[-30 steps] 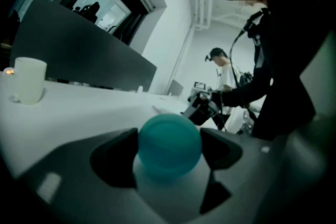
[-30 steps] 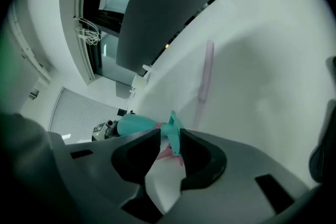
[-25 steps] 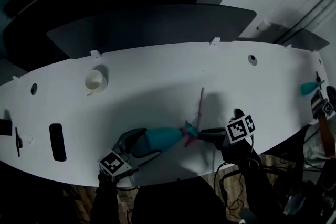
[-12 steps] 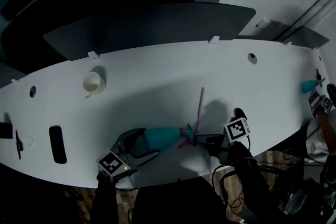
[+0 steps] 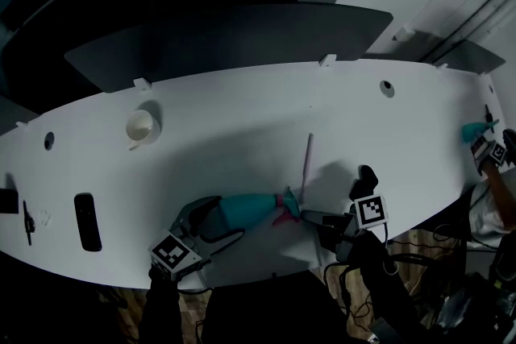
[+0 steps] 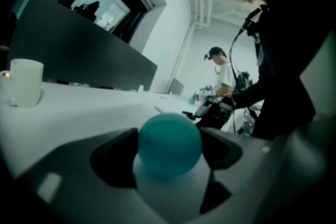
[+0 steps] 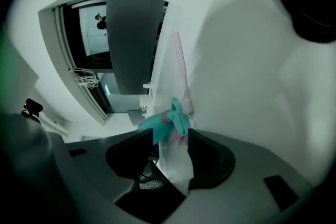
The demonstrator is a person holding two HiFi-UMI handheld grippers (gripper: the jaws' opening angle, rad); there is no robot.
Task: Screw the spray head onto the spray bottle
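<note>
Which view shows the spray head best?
Right gripper view: the spray head is close and centred, at the bottle neck. Head view shows it small and dim. Left gripper view shows only the bottle's base; the head is hidden.

Rolls the right gripper (image 5: 313,218) about its own pointing line, carrying its marker cube (image 5: 371,211) lower in the head view, nearer the table edge (image 5: 266,274). Has just been opening those jaws: now parted around the spray head (image 7: 176,114), pads off it, pink trigger (image 7: 173,136) loose between them.
</note>
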